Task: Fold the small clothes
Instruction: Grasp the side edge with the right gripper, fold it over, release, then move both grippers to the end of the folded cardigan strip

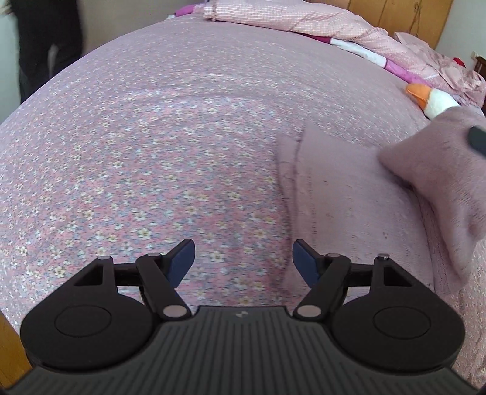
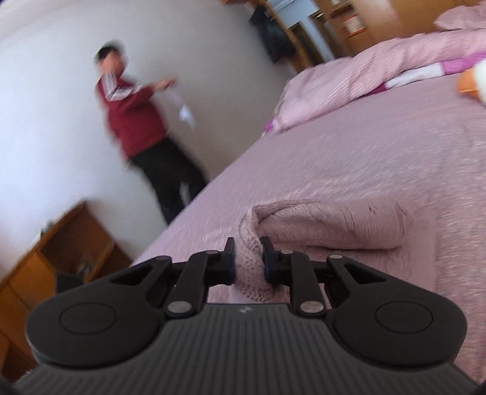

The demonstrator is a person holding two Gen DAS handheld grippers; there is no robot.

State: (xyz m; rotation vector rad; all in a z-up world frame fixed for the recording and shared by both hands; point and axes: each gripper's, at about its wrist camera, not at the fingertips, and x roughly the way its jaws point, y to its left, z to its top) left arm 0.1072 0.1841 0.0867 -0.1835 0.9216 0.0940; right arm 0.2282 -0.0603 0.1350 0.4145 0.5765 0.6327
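Floral pink bedsheet [image 1: 152,152] fills view. Left gripper [image 1: 243,261] hovers above it, jaws apart, empty. Right gripper [image 2: 247,261] clamped on pink knit garment [image 2: 328,224], lifting corner; rest lies on sheet. Toy goose [image 1: 431,101] near quilt [image 1: 303,21].

The pink sweater [image 2: 331,224] is a fuzzy, matt ribbed knit. The bed [image 1: 152,152] wears smooth floral-print cloth. The left gripper [image 1: 243,261] is matt black plastic with ridged housing; lower left, the cabinet [image 2: 60,258] is glossy wood.
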